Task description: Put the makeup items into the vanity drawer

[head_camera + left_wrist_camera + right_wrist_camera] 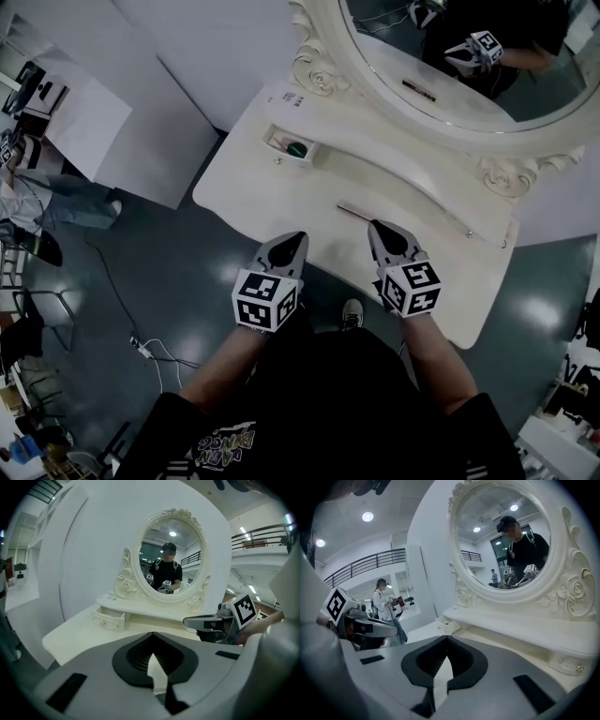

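A cream vanity table (253, 178) with an oval mirror (450, 56) stands in front of me. Its small left drawer (292, 145) (108, 618) (446, 624) is pulled open, and a green item (298, 149) lies inside. A thin pink stick (354, 212) lies on the tabletop just beyond the two grippers. A dark slim item (418, 89) rests on the shelf under the mirror. My left gripper (298, 237) (152, 634) is shut and empty over the table's near edge. My right gripper (378, 228) (446, 637) is beside it, shut and empty too.
The table's front edge runs under both grippers. A second drawer knob (469, 234) shows at the right. White partition walls (141, 103) stand to the left. A cable (150, 352) lies on the dark floor, and a person (384, 606) stands in the background.
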